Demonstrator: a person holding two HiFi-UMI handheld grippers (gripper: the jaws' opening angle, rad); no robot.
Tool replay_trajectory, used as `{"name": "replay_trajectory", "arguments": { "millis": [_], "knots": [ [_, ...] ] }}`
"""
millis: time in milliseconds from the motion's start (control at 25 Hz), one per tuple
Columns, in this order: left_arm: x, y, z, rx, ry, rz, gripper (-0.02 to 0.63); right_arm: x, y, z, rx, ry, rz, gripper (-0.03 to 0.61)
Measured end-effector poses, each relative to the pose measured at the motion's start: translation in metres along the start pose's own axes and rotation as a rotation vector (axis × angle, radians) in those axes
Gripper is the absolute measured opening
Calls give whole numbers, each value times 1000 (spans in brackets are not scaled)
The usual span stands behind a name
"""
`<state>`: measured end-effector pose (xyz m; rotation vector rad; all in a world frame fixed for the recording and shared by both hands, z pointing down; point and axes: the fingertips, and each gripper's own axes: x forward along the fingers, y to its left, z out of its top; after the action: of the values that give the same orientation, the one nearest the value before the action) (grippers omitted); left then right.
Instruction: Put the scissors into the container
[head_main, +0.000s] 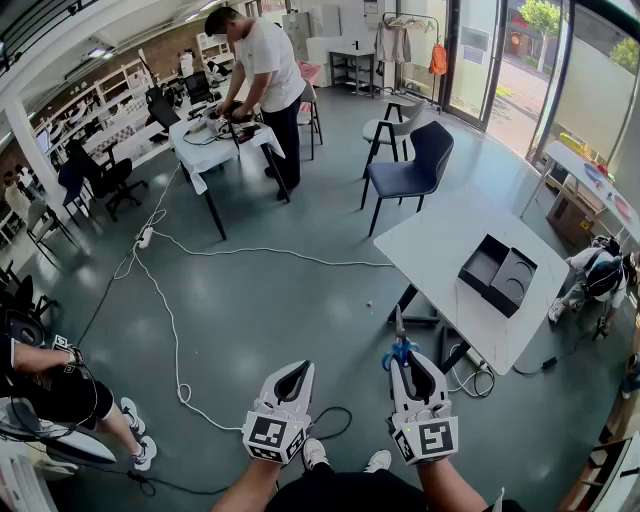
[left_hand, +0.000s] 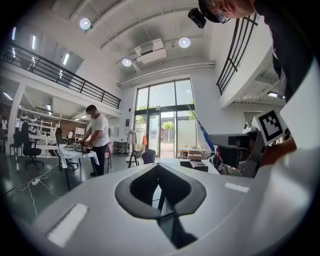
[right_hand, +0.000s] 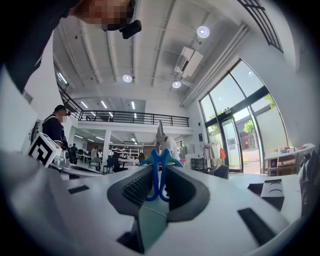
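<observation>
- My right gripper (head_main: 408, 360) is clamped on the scissors (head_main: 399, 346). Its ribbed pads press the blue handles from both sides, with the jaws partway closed around them.
- The scissors stand upright in that grip, handles down between the jaws and the grey blades rising past the fingertips.
- The container (head_main: 498, 275), a black open box with two compartments, sits on the white table (head_main: 440, 235). It is ahead of my right gripper and off to its right, well apart from the scissors.
- My left gripper (head_main: 298, 368) has its jaws drawn together at the tips, with nothing between them.
- The left gripper hangs just beside the right one, on its left. Both are held out in front of me above the grey floor (head_main: 300, 300).
- A white cable (head_main: 175, 340) trails across the floor ahead of the left gripper and to its left.
</observation>
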<state>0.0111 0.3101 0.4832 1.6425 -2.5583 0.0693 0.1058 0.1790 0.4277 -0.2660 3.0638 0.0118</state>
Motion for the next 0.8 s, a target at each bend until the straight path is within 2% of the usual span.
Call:
{"name": "replay_trajectory", "arguments": {
  "millis": [480,800],
  "knots": [
    [-5,3,-1,-9,0,15,10,-4,4,-3,-22,15,11,89],
    [-5,6,-7,-15,3,-10,10,-2,11,12,25,-52,10,89]
  ]
}}
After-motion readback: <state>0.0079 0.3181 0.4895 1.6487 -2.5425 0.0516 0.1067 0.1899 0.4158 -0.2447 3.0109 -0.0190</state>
